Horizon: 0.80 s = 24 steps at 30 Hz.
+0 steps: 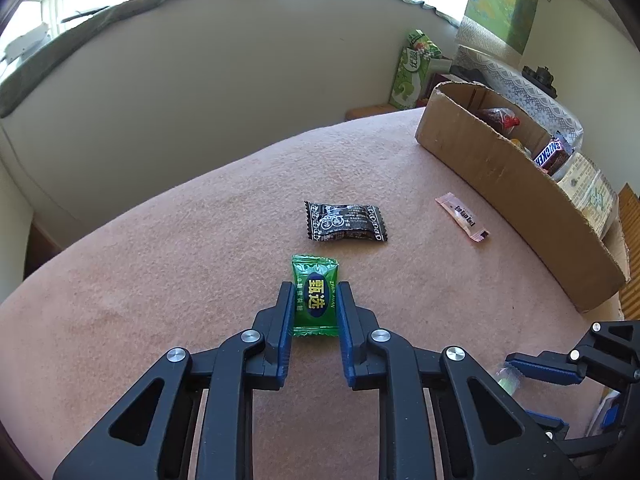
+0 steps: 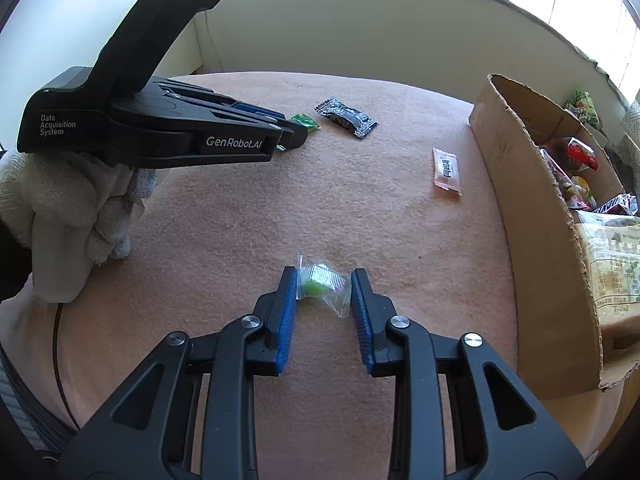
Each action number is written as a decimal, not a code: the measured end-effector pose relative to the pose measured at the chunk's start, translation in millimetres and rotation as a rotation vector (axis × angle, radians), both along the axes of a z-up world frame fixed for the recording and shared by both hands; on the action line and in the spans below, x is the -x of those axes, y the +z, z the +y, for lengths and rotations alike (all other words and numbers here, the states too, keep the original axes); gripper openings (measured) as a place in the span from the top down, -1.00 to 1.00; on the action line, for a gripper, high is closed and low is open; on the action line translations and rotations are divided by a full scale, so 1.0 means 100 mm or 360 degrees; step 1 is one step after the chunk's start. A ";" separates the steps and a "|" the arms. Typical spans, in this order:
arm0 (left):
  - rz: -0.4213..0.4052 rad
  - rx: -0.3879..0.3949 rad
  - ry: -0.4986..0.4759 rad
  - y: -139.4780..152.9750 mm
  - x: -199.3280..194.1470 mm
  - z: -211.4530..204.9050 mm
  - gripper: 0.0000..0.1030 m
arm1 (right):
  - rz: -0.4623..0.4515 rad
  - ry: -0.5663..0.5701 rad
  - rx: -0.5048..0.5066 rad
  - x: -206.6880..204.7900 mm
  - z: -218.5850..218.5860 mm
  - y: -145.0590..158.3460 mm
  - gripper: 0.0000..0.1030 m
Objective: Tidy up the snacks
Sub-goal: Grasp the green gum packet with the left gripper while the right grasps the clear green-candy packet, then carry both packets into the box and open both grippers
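Green candy (image 1: 314, 297) and clear candy (image 2: 322, 285) lie on the pink cloth (image 1: 200, 240), each pinched between fingers.
Left gripper (image 1: 313, 300) and right gripper (image 2: 323, 289) press the wrappers' sides; both look light, crinkly, slippery, so gripping the firm middle seems best.

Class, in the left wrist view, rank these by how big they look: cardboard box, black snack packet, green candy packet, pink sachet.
1. cardboard box
2. black snack packet and green candy packet: they look alike in size, and the green one lies nearer the camera, so unranked
3. pink sachet
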<state>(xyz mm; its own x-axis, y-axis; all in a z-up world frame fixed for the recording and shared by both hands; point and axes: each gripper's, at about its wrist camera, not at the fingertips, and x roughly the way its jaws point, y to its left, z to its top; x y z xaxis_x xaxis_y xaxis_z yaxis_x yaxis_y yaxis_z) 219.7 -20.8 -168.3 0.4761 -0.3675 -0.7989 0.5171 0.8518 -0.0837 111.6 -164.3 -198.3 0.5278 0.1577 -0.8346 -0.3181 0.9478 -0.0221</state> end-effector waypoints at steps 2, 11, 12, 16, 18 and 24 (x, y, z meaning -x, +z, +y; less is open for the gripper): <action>-0.0006 0.0003 0.0004 0.02 0.02 0.01 0.64 | -0.0006 -0.0004 -0.0019 0.01 -0.02 0.03 0.46; -0.0088 0.0057 -0.0011 0.30 0.12 -0.05 0.65 | -0.0087 -0.0024 -0.0065 0.06 -0.14 0.28 0.47; -0.0104 0.0063 -0.0018 0.35 0.14 -0.07 0.65 | -0.0098 -0.0028 -0.0070 0.06 -0.16 0.32 0.47; -0.0151 0.0094 -0.0050 0.52 0.17 -0.18 0.65 | -0.0149 -0.0046 -0.0081 0.05 -0.26 0.47 0.47; -0.0170 0.0108 -0.0068 0.59 0.19 -0.26 0.65 | -0.0174 -0.0057 -0.0083 0.03 -0.32 0.54 0.47; -0.0202 0.0140 -0.0119 0.73 0.23 -0.53 0.65 | -0.0240 -0.0096 -0.0079 0.00 -0.52 0.74 0.47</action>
<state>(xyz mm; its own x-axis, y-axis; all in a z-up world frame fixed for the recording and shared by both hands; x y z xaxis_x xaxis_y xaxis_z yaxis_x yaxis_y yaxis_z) 196.4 -73.7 -95.3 0.5399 -0.4716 -0.6972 0.5899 0.8029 -0.0863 111.4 -216.4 -124.8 0.6560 0.1610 -0.7374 -0.2573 0.9662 -0.0179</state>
